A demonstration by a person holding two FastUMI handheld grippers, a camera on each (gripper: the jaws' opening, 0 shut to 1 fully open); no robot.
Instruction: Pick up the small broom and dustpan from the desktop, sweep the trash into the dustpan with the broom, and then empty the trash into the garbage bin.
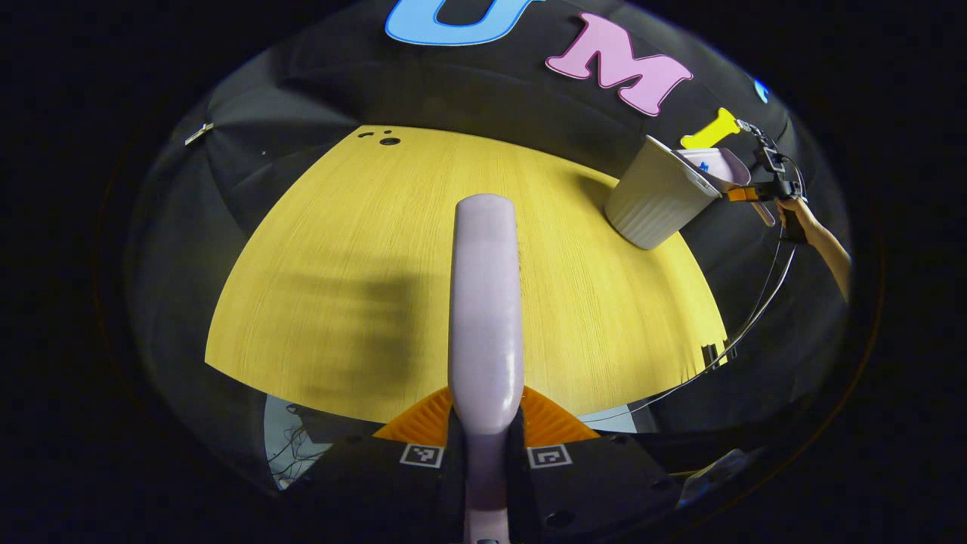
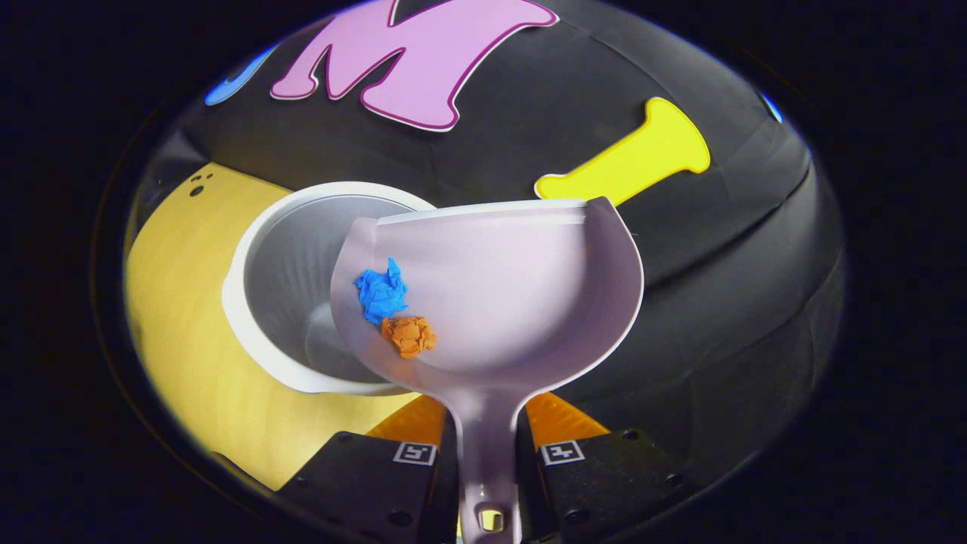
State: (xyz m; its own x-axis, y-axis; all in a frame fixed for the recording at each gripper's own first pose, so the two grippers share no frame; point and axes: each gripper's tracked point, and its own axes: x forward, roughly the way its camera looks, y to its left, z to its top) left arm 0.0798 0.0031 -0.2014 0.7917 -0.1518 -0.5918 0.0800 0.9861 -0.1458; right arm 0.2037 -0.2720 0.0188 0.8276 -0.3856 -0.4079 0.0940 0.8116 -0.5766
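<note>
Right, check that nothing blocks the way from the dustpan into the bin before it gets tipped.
Nothing visible blocks it. The dustpan, clamped by the right hand-held gripper, hangs at the rim of the open garbage bin, and the blue scrap and orange scrap lie on the bin-side edge.

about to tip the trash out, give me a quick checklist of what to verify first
1. Right tool shut on the dustpan handle: ok.
2. Trash in the pan: ok, the blue scrap and orange scrap lie on its left side.
3. Pan over the garbage bin: partly ok; its left edge overlaps the opening, the rest hangs past the rim.
4. Bin upright and open on the desktop: ok.
5. Left tool shut on the broom, held away from the bin: ok.
6. Stray trash left on the desktop: cannot tell for the part under the broom.
</note>
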